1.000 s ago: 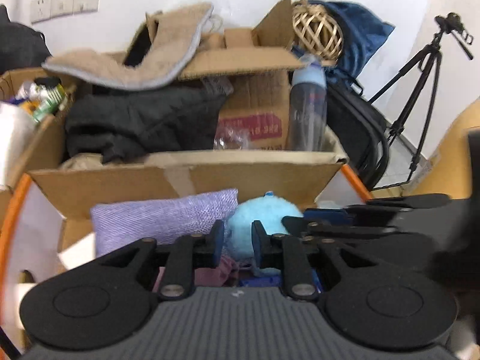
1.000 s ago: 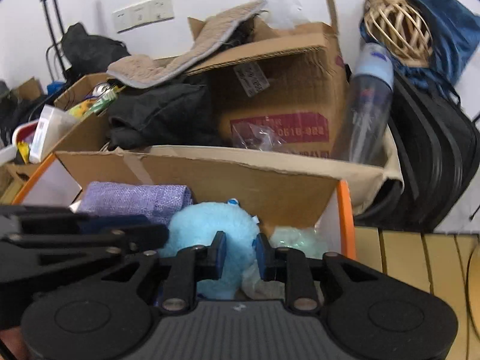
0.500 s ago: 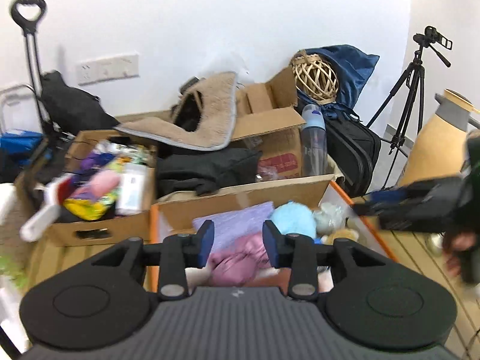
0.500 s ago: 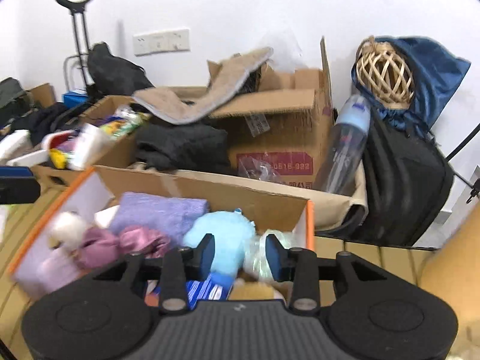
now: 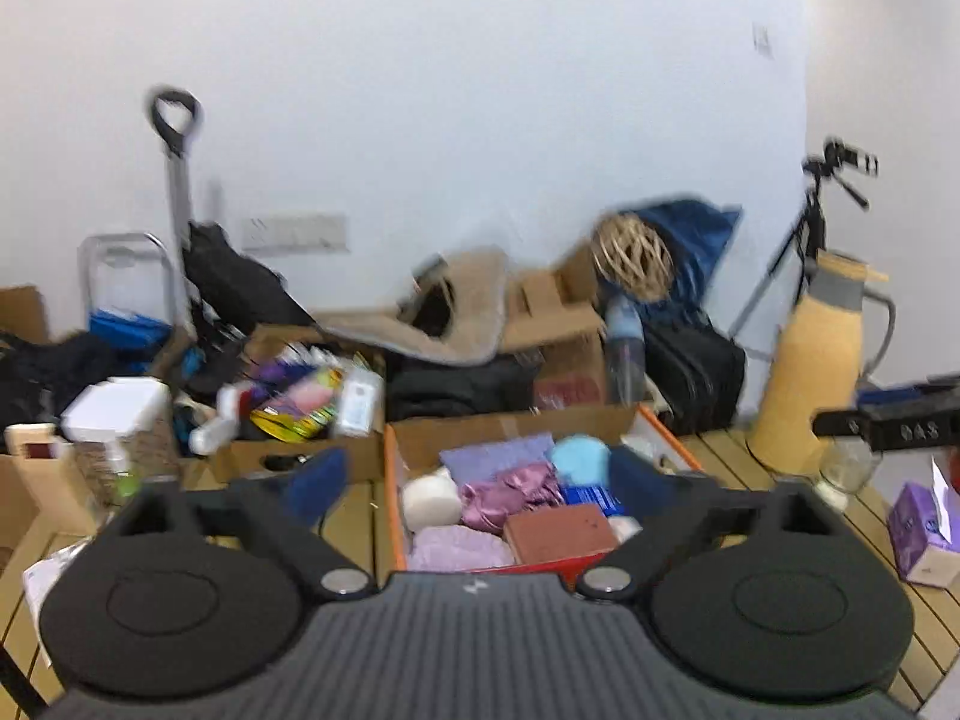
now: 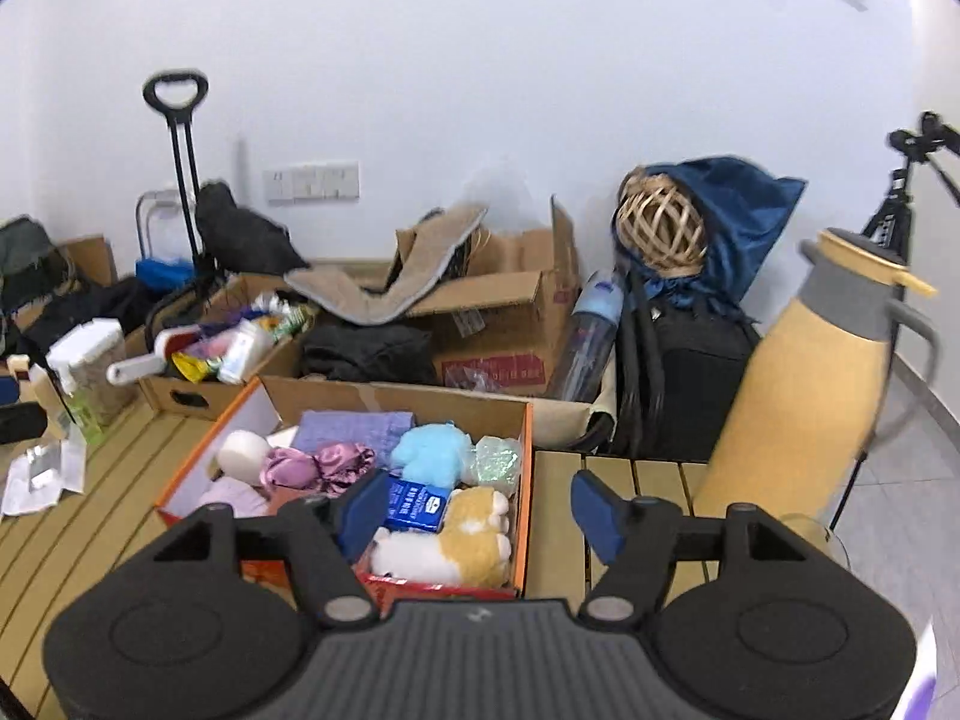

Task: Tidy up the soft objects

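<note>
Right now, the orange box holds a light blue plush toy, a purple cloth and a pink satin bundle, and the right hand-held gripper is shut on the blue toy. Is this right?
Not quite. The right hand-held gripper is open and holds nothing; the light blue plush toy lies in the orange box with the purple cloth and pink satin bundle, as the right wrist view shows.

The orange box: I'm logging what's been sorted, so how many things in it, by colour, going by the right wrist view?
In the orange box:
Purple or pink: 3 (towel, satin bundle, knit piece)
Light blue: 1 (plush)
White: 1 (round ball)
Pale green: 1 (shiny bag)
Dark blue: 1 (tissue pack)
Tan and white: 1 (plush paw)
Total: 8 visible; others may lie underneath.
</note>
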{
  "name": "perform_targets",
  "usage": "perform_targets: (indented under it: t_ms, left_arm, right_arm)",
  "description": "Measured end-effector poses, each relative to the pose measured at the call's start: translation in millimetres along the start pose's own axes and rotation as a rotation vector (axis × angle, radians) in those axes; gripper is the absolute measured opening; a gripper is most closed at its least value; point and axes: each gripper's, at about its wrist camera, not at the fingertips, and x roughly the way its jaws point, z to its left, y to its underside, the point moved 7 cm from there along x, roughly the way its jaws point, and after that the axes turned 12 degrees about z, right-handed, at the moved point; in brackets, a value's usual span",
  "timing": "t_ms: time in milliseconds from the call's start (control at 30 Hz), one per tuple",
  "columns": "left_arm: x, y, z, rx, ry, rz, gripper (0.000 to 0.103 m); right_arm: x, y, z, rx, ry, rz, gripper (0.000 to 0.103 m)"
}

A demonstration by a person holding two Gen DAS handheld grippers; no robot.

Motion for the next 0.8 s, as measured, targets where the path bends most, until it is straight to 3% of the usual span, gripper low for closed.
perform_targets:
  t_ms: [67,133,300,533,667,800]
  left_arm:
    - [-23.1,24.2,-3.6,0.003,-0.002,-0.047,0.103]
    - [-40.6,50.0,-5.1,-0.003,-0.009,-0.073,0.103]
    - [-94.1,126.9,-7.5,-0.039,-0.043,-0.111,0.103]
    - [-201.3,241.6,-28.9,-0.08,-0.052,-0.201,0.103]
    - [-267.6,282.7,-46.7,-0.026,-0.092,-0.265,0.103]
    - [-319.1,324.7,-60.8,0.003,-0.106,-0.293,0.103]
  right_arm:
    - [-19.7,22.7,6.7,-0.002,0.001,-0.047,0.079]
    - [-39.5,53.4,13.6,-0.016,0.017,-0.103,0.083]
    - [-84.1,141.9,34.9,-0.047,0.025,-0.192,0.083]
    - [-171.8,268.3,66.1,-0.051,-0.032,-0.291,0.087]
    - [-223.5,333.9,85.0,-0.013,-0.028,-0.323,0.09]
    - [-265.9,396.4,111.1,0.038,-0.123,-0.324,0.097]
